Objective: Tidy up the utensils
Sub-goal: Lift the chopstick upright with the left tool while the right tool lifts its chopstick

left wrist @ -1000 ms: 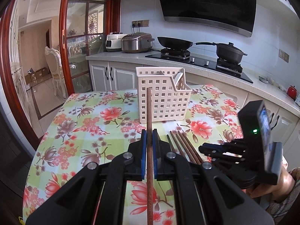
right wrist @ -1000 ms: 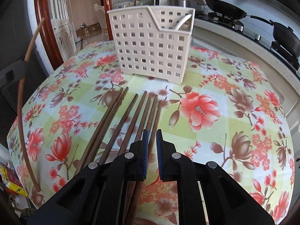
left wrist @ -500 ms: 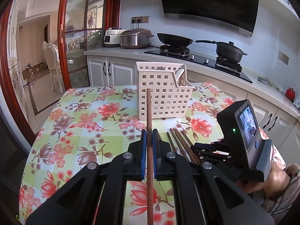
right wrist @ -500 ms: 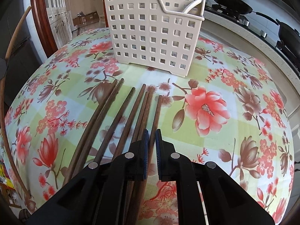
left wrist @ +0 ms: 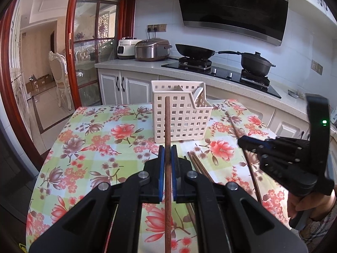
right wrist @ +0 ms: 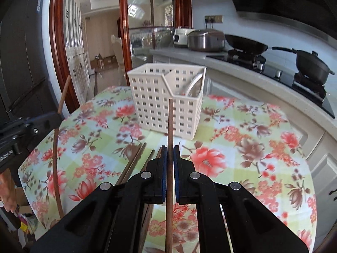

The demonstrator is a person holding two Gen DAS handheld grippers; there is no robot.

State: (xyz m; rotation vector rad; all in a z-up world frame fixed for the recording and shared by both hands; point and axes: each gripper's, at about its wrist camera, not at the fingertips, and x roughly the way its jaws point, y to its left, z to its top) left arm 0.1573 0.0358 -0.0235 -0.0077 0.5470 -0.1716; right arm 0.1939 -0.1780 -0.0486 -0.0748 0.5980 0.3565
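A white perforated utensil basket point(left wrist: 181, 113) stands on the floral tablecloth; it also shows in the right wrist view point(right wrist: 166, 99), with a pale spoon in its right compartment. My left gripper point(left wrist: 166, 154) is shut on a brown chopstick point(left wrist: 167, 126) that points at the basket. My right gripper point(right wrist: 170, 154) is shut on another brown chopstick point(right wrist: 170, 126), raised above the table. Several loose chopsticks point(right wrist: 134, 164) lie on the cloth in front of the basket. The right gripper also shows in the left wrist view point(left wrist: 242, 142).
The floral table point(left wrist: 94, 143) has a near rounded edge. Behind it runs a counter point(left wrist: 130, 66) with rice cookers, a stove, a wok point(left wrist: 193, 50) and a pot point(left wrist: 256, 63). A glass door and dining room lie at the left.
My right gripper closed on a chopstick from the pile and lifted it off the cloth, tilting up. My left gripper kept its chopstick and rose slightly.
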